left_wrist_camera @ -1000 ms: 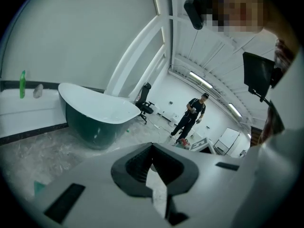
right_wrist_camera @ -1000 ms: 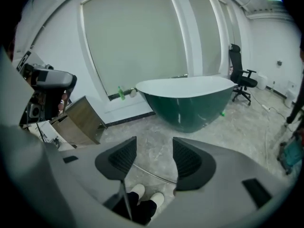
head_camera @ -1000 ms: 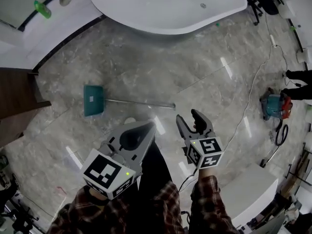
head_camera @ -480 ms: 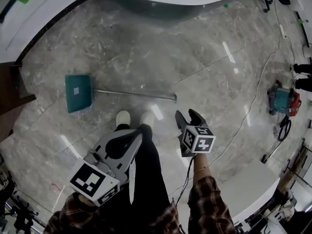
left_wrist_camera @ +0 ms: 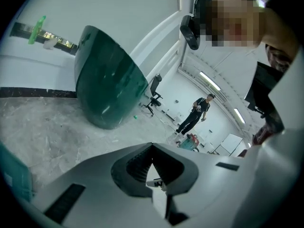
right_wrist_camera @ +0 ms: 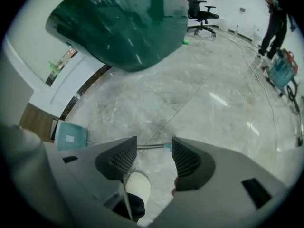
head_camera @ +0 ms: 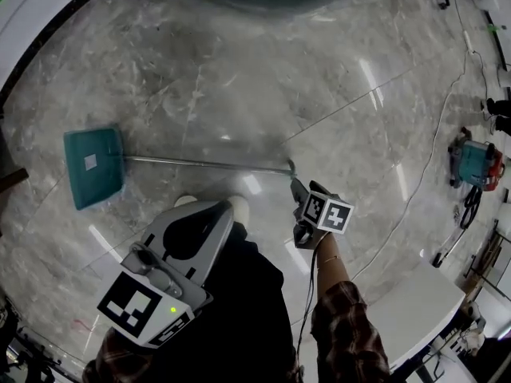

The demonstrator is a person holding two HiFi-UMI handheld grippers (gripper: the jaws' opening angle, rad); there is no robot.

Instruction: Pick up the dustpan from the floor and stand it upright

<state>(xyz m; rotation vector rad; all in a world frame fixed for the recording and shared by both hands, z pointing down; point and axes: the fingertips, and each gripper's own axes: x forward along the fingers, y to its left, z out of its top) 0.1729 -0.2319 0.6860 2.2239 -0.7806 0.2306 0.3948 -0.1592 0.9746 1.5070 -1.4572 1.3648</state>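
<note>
Dustpan (head_camera: 93,166) lies flat on the marble floor (head_camera: 239,78), its teal pan at 9 o'clock in the head view. Its thin metal handle (head_camera: 200,163) runs toward 3 o'clock and ends near the centre. The left gripper (left_wrist_camera: 152,145) hangs at 7 o'clock, jaws pressed together on nothing, well apart from the handle. A white shoe (head_camera: 238,206) stands just below the rod. The right gripper (head_camera: 297,186) sits at 5 o'clock of the handle's capped end, jaws spread, with the rod lying across the gap beyond them and not yet touched.

The tool looks light: a rigid plastic pan on a stiff, smooth rod that could slip or twist in the jaws. The pan's weight at the far end will lever against any grip. A hold just inside the cap, square across the rod, should let the pan pivot on the floor as the handle rises.

Against half a second ago, the pan sits farther toward 9 o'clock. The right gripper has closed on the handle's end, and the tub (right_wrist_camera: 123,23) has nearly left the head view.
</note>
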